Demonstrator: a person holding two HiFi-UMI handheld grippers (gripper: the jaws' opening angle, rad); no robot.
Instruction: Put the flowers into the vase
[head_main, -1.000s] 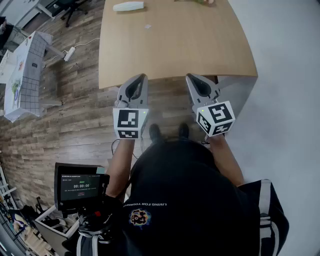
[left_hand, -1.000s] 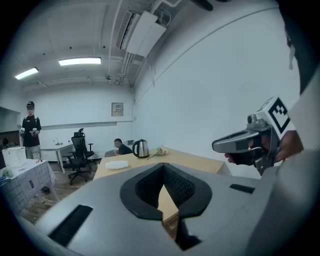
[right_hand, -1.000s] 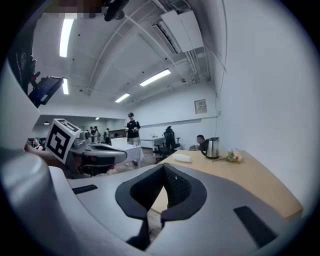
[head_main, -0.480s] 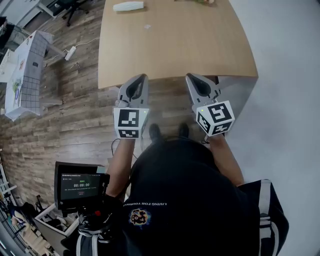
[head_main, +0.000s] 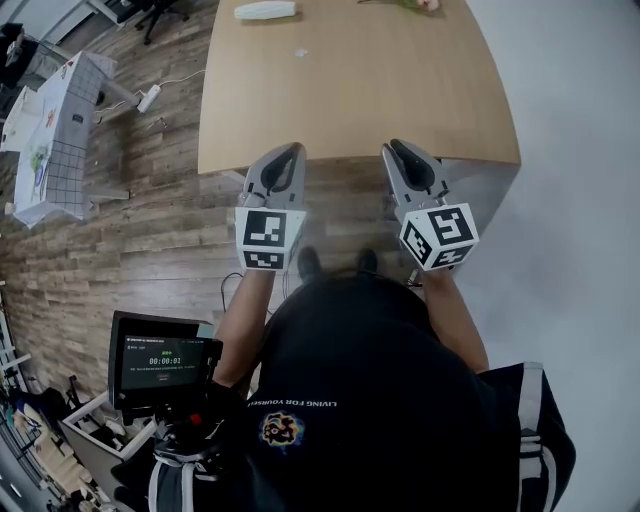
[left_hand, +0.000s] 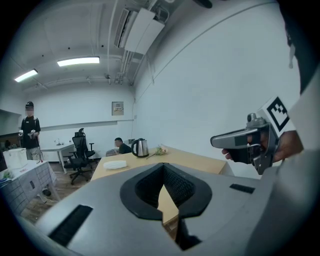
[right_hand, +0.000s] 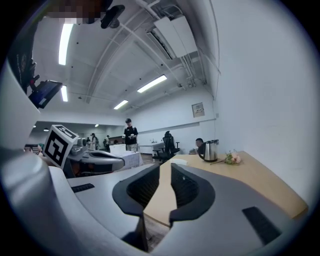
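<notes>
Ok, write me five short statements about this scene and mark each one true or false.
1. The flowers lie at the far end of the wooden table. True.
2. The left gripper holds a flower. False: it is shut with nothing between its jaws.
3. A metal kettle stands beside the flowers. True.
4. The flowers stand upright in a vase. False: they lie flat on the table.
5. The white oblong object lies at the table's near edge. False: it lies at the far end, left of the flowers in the head view.
</notes>
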